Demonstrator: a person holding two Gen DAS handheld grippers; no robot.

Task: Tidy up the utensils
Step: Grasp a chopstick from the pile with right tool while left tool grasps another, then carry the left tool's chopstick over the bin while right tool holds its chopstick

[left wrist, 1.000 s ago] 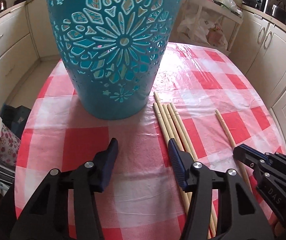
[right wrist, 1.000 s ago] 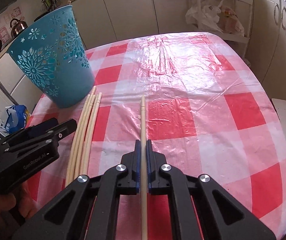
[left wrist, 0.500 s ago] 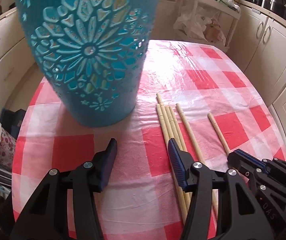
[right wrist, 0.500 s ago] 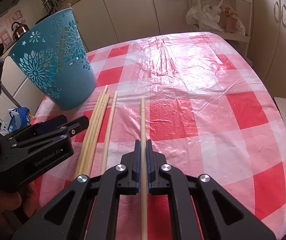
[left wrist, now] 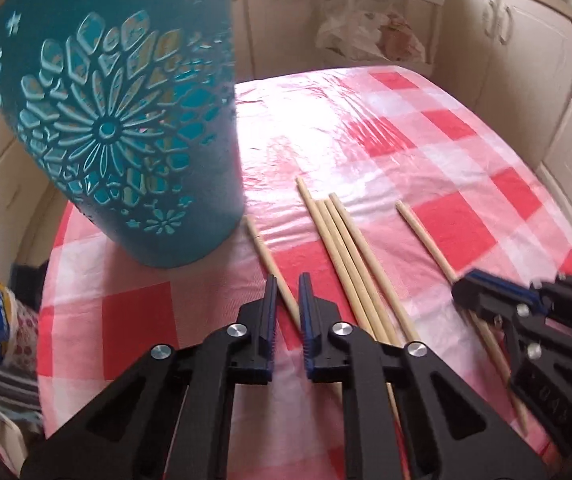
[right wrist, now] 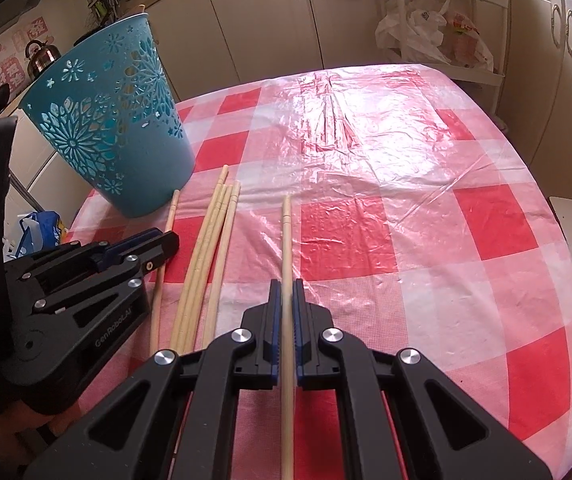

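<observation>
Wooden lone chopstick (left wrist: 263, 248) now straddled by left gripper (left wrist: 286, 284), jaws narrowed from wide, seemingly not yet pinching. Split off from bundle (left wrist: 346, 248) at 2 o'clock; teal basket (left wrist: 117, 120) at 11. Right gripper (right wrist: 284, 292) clenched on second chopstick (right wrist: 286, 232). Lift likely next.

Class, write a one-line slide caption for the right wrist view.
Right gripper clamps one chopstick on the checked tablecloth, near a teal basket.
</observation>
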